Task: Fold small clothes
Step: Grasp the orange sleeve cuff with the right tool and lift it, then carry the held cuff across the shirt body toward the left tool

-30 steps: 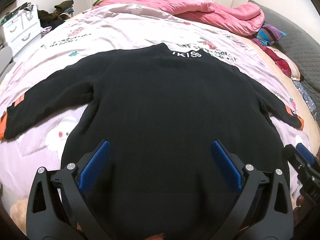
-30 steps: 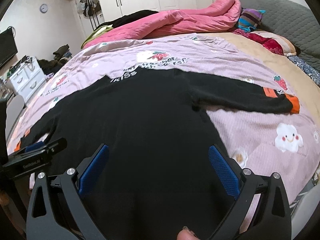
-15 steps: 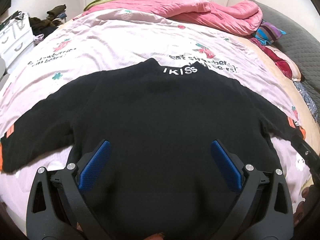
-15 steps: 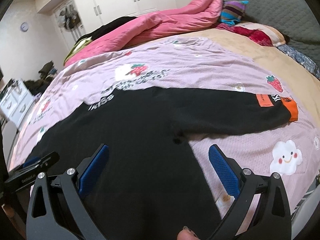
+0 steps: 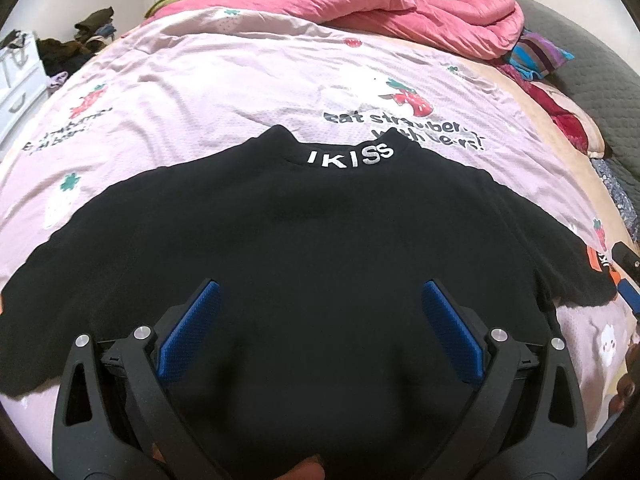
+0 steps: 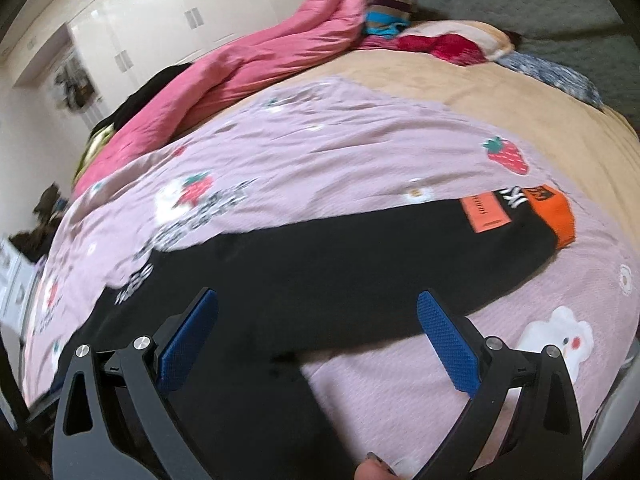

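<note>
left gripper (image 5: 318,300) and right gripper (image 6: 316,312) wide apart, empty | black sweater (image 5: 320,248) flat, sleeves spread

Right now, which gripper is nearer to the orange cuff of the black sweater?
Right. The right gripper is above that sleeve, near the orange cuff; the left gripper is over the sweater's body, further away.

A lilac bedspread (image 5: 224,80) printed with strawberries and words covers the bed, a pink quilt (image 5: 392,12) lies bunched across the top of the frame, a striped pillow (image 5: 538,54) sits at upper right, and a white drawer unit (image 5: 18,84) stands at the left edge.
</note>
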